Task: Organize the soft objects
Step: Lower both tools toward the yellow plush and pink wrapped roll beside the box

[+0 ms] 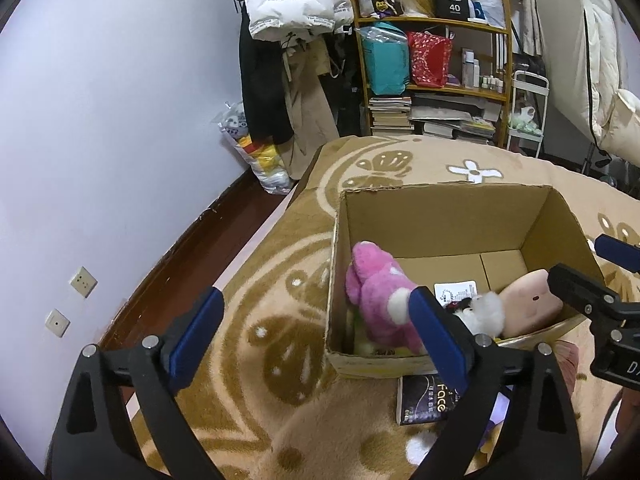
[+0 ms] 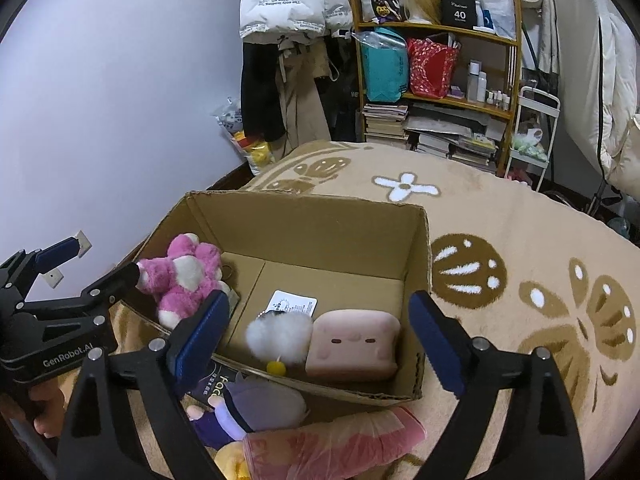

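An open cardboard box [image 2: 328,224] [image 1: 440,216] stands on the patterned beige blanket. Inside it lie a pink plush bear [image 2: 184,276] [image 1: 380,300] at the left wall, a white fluffy pompom [image 2: 278,336] [image 1: 486,312] and a pink toast-shaped cushion [image 2: 352,346] [image 1: 532,308]. In front of the box lie a purple-haired plush doll [image 2: 256,404] and a pink wrapped plush [image 2: 340,444]. My left gripper [image 1: 316,330] is open and empty, left of the box; it shows at far left in the right wrist view [image 2: 86,258]. My right gripper [image 2: 320,332] is open and empty above the box's near side.
A dark booklet marked "Face" [image 1: 424,398] lies before the box. A wooden shelf [image 1: 432,64] with bags and books, hanging clothes [image 1: 288,40] and a bag of toys [image 1: 260,156] stand beyond the bed. The wall [image 1: 100,120] is at left.
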A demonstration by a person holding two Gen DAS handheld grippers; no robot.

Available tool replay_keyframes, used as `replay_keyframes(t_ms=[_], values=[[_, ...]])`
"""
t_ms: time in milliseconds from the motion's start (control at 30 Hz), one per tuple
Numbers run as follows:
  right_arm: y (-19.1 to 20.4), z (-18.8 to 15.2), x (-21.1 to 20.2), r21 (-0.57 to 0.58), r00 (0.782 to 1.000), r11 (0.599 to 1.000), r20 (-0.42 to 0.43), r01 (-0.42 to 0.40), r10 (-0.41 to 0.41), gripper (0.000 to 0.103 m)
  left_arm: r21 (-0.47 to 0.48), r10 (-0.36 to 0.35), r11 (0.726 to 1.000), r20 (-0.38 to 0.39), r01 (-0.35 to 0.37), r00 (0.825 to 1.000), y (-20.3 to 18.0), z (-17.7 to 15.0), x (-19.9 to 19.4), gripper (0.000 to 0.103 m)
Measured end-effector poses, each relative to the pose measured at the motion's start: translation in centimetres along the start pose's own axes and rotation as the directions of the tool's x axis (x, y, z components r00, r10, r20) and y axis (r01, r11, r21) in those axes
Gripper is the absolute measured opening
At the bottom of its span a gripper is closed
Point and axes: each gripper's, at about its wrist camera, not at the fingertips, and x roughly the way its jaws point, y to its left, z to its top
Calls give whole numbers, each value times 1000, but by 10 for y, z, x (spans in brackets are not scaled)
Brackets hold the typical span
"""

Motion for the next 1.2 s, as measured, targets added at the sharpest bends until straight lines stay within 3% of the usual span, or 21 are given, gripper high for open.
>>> replay_keyframes(t_ms=[667, 767, 1200], values=[[-19, -10, -40, 47, 999, 998, -29, 33, -31, 97, 18, 5, 1000, -49, -4, 999, -9, -23, -35, 95], [-24, -11, -47, 42, 996, 997, -66, 64, -61, 97, 29, 12, 1000, -46, -11, 999, -14, -27, -45, 95], [-45, -48, -44, 155, 974, 988, -226, 16, 20, 97, 27, -28, 999, -77, 30, 997, -48, -50, -71, 95]])
